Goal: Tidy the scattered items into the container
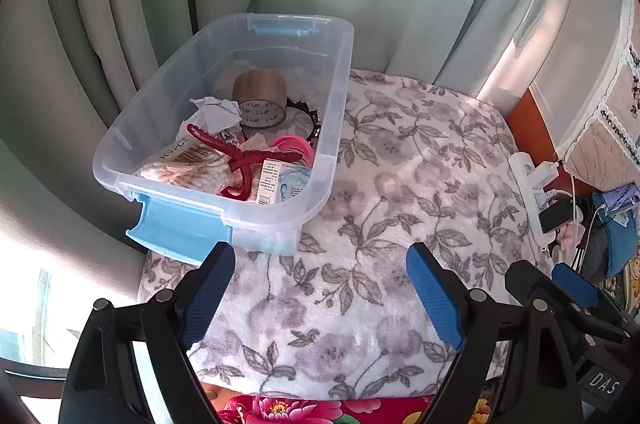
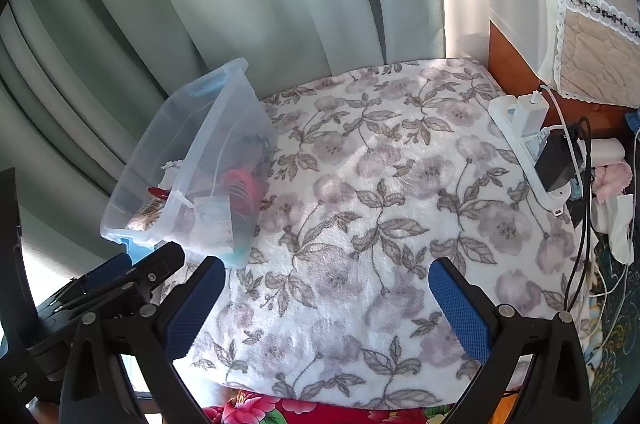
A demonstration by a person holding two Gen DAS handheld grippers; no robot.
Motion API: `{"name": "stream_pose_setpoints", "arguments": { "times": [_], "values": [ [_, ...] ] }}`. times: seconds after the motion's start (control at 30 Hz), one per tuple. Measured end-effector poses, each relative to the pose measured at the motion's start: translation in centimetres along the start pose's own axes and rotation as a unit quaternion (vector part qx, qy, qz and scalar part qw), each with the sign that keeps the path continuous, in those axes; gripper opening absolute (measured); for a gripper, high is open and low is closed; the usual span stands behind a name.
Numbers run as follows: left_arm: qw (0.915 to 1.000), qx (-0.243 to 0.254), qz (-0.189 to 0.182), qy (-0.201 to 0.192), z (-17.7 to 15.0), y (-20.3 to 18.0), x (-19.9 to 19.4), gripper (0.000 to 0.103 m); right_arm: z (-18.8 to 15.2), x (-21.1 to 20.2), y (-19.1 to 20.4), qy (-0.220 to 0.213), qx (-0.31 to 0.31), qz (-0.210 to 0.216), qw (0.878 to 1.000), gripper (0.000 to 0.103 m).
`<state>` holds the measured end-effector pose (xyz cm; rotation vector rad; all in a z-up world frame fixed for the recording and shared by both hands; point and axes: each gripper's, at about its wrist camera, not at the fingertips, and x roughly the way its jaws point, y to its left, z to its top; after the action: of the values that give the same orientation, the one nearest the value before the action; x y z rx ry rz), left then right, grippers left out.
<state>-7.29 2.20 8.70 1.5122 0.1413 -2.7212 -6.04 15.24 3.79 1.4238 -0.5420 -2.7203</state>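
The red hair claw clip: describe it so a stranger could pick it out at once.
Start at the clear plastic bin with blue latches, standing on the floral blanket by the curtain. At the bin's near end, the red hair claw clip lies on top, between the cotton swab pack and a small white box. It alone is glossy red with curved teeth.
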Motion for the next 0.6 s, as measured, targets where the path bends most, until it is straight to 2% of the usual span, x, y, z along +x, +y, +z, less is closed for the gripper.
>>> {"name": "stream_pose_setpoints", "arguments": {
  "times": [0.6],
  "values": [
    [0.9998, -0.009, -0.014, 0.013, -0.3, 1.0, 1.7, 0.088, -0.6, 1.9, 0.9, 0.015, -0.012, -0.018, 1.000, 0.103]
  ]
}}
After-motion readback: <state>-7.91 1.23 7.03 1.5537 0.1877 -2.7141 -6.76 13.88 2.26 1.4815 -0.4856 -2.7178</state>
